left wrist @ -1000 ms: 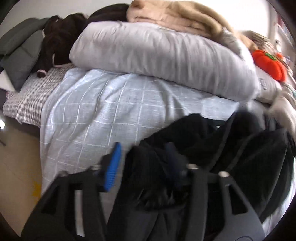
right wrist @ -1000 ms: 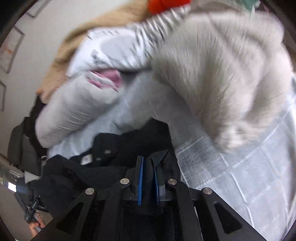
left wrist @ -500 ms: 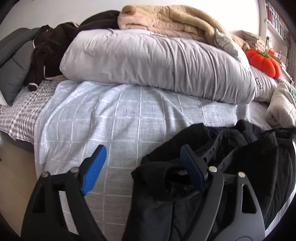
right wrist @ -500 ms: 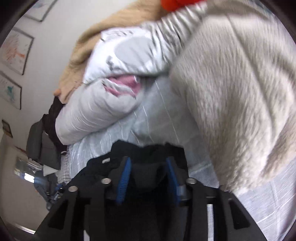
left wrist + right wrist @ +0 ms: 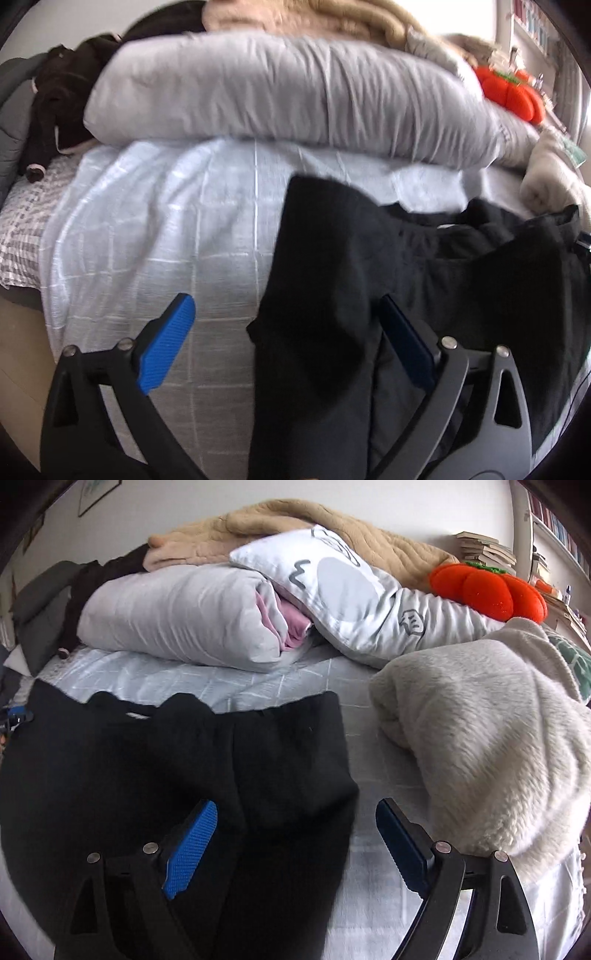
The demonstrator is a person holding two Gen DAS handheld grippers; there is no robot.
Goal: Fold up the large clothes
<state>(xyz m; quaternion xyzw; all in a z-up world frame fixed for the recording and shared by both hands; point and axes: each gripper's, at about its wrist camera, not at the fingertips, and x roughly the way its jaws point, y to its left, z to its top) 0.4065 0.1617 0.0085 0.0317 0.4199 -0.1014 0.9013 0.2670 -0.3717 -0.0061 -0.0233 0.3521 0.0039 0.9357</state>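
Note:
A large black garment (image 5: 184,768) lies spread on the pale blue checked bedsheet (image 5: 229,686). In the left wrist view its left sleeve or edge (image 5: 325,295) runs between my left gripper's (image 5: 291,347) wide jaws, which are still opening; the blue pads do not press it. My right gripper (image 5: 295,845) hovers over the garment's right edge, jaws opening wide, cloth below them but not pinched. The bedsheet (image 5: 155,236) shows bare to the left of the garment.
A rolled grey duvet (image 5: 288,96) and a printed white pillow (image 5: 354,602) lie across the back of the bed, a tan blanket (image 5: 295,528) on top. A fluffy cream blanket (image 5: 487,731) sits right of the garment. An orange pumpkin cushion (image 5: 487,590) rests behind it.
Both grippers let go of the black garment and their jaws spread wide. The bunched cloth now lies flatter on the bed. The right wrist view rolled upright.

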